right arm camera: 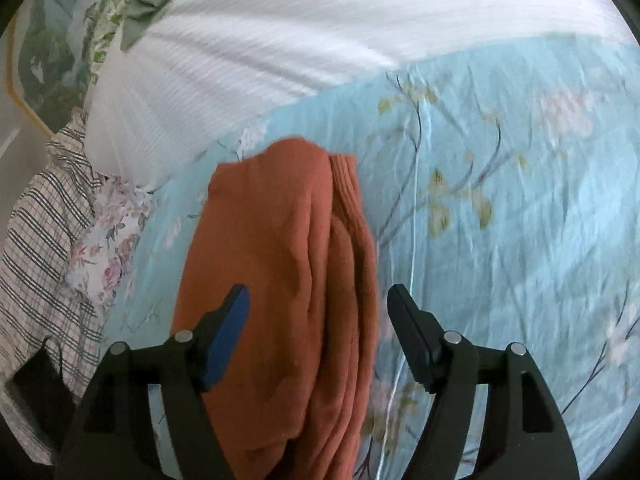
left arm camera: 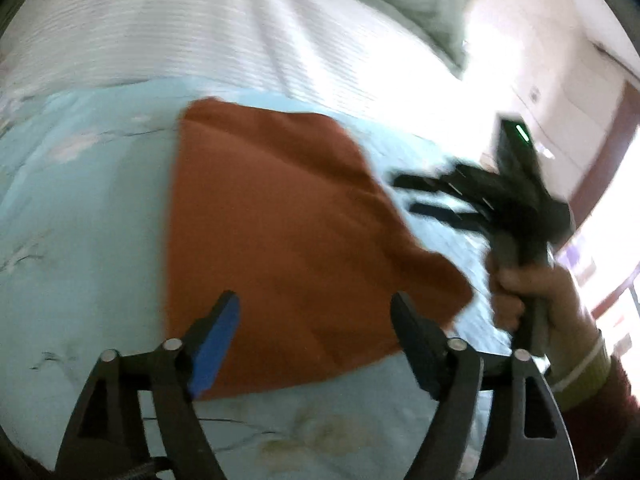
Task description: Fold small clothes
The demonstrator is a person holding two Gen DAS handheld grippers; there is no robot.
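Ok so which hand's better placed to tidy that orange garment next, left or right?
Probably the right. Its open tongs hang right over the orange garment's stacked fold edges, which its view shows clearly. The left tongs, also open, face only the garment's flat top on the blue floral sheet.

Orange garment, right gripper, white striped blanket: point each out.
orange garment [right arm camera: 276, 280]: right wrist view, middle of the folded top layer.
right gripper [left arm camera: 416, 196]: left wrist view, between its blurred fingertips.
white striped blanket [right arm camera: 320, 40]: right wrist view, ribbed surface.
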